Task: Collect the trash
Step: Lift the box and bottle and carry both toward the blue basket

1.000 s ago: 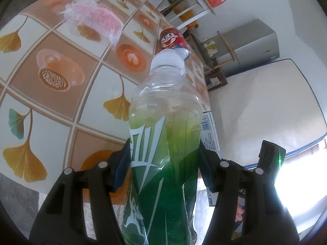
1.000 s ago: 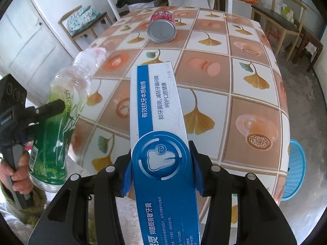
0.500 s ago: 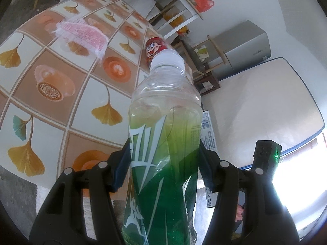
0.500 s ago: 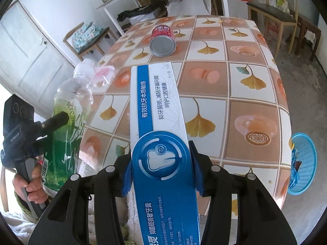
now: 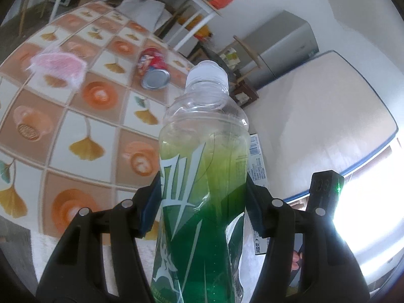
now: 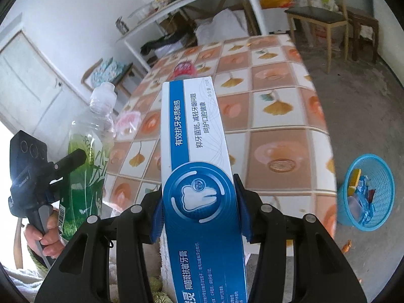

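Right wrist: toothpaste box (image 6: 202,176) above table edge (image 6: 333,171)

Lived-in home: tablecloth-covered table (image 6: 277,116), wooden chair (image 6: 320,20), propped mattress (image 5: 315,126) (fridge (image 5: 282,48) behind).

The bottle (image 5: 202,176) is clear glossy plastic with a white ribbed cap and a slick green label. The box (image 6: 199,176) is smooth coated card, blue and white, lightly shiny. Both tongs, left (image 5: 202,202) and right (image 6: 199,209), are matt black plastic with silver metal rivets and blue pads (image 6: 242,214). A glossy patterned oilcloth covers the surface (image 6: 277,126). The can (image 5: 154,73) shows a dull metal end. The basket (image 6: 366,192) is blue plastic mesh.
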`<state>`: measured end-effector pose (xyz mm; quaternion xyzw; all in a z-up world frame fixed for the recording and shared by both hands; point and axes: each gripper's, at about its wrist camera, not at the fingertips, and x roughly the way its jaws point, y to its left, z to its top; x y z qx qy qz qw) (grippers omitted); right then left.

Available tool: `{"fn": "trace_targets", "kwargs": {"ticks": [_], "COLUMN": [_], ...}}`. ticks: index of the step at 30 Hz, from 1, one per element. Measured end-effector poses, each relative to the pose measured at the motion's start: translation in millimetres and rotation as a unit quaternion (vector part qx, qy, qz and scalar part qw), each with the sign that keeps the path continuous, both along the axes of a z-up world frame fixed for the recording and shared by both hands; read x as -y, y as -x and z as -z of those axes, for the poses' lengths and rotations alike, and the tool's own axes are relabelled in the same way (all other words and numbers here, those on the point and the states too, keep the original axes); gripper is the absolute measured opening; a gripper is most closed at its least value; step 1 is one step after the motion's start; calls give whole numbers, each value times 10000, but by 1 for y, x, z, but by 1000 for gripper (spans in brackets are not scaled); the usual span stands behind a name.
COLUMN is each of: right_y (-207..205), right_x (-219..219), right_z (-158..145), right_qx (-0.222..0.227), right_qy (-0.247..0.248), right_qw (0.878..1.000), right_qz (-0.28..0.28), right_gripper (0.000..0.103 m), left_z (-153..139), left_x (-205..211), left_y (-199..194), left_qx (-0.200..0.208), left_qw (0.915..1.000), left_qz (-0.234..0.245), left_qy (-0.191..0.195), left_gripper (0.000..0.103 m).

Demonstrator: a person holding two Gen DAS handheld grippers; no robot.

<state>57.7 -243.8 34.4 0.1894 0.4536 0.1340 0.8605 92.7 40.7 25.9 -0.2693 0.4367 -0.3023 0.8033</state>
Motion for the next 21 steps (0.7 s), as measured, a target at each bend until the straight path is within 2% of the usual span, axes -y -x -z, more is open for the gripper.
{"fn": "trace_targets", "kwargs": {"ticks": [6,11,16,21], "right_y": [33,74,119,153], "right_x": [49,104,157,205], "right_z": [-5,-6,-1,29], "right_qx": [229,323,311,69], "right_qy": [-188,-267,-258,-476], "right_qw": [9979,9895,9741,9537], "right_qz": [574,1382,2224,2968], "right_gripper": [47,47,47,47], "left_z": [-14,-17,-17,-3], "left_x": [49,102,171,248], "left_y": [1,-3,-3,-4], "left_qx": [131,154,112,-135], "left_qw": [9986,9939,9820,9639], "left_qz": [500,1084,1878,2634], "left_qy": [-102,-114,-173,-375], "left_gripper": [57,57,57,57]}}
